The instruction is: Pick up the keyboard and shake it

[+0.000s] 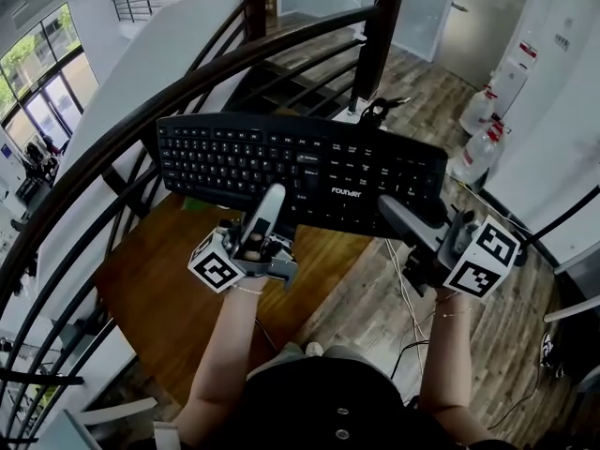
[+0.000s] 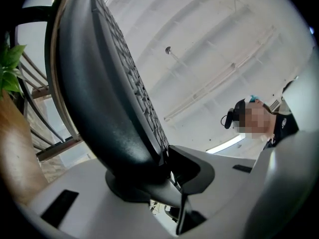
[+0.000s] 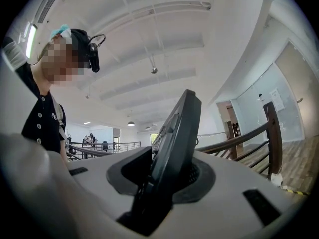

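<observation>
The left gripper [image 1: 265, 206] is clamped on the near long edge of the keyboard [image 1: 300, 167] at about its 7 o'clock, and the right gripper [image 1: 401, 217] is clamped on the same edge at about 5 o'clock. Together they hold the board clear in the air, keys tilted toward the head camera, above the wooden table [image 1: 169, 289]. It looks like a light, stiff plastic slab with a smooth rim that could pivot or slip under a shake, so two well-apart grips on that long edge seem the sound hold. Both forearms reach forward and up, each gripper pointing toward 12 o'clock.
</observation>
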The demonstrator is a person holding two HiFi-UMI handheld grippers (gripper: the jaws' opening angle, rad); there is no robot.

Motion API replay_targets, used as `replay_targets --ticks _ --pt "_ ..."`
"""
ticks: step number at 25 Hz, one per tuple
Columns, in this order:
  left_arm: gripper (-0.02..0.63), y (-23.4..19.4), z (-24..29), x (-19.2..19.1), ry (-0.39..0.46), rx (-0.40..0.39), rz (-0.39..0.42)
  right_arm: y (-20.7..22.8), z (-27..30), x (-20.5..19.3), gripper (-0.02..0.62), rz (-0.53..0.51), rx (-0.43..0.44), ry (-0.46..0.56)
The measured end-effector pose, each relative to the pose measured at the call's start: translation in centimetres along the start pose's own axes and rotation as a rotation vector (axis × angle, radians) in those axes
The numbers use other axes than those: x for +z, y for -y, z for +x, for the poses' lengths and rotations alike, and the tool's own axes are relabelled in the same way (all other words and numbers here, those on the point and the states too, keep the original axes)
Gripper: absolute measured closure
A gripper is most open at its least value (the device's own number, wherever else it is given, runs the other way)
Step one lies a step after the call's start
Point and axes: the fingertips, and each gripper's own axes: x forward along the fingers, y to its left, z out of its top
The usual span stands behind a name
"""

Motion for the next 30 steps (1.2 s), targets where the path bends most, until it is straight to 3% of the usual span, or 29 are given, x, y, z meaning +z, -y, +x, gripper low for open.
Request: replay_targets --ticks 6,11,16,21,30 --pt "0.483 -0.1 -0.4 -0.4 0.048 -0.02 -0.016 -0.2 0.0 0.1 0.459 -0.044 0.007 -0.034" --pt "0.483 -0.7 -0.6 -0.9 0.05 -0.011 -0.068 -0.1 0.0 0.0 0.459 -0.057 -0.003 -0.058" --pt "0.483 -0.6 -0.6 -0.8 0.039 -0.013 -0.06 -0.1 0.0 0.0 0.459 -0.05 0.0 -0.044" --pt "0.484 0.1 0.0 0.0 0.015 -0.022 -0.005 0.0 0.0 0.1 0.459 -0.039 0.016 0.007" --pt "0.484 3.2 0.1 -1.3 -0.099 -0.045 0.168 -0.8 -3.2 -1.7 0.459 -0.008 0.067 0.177"
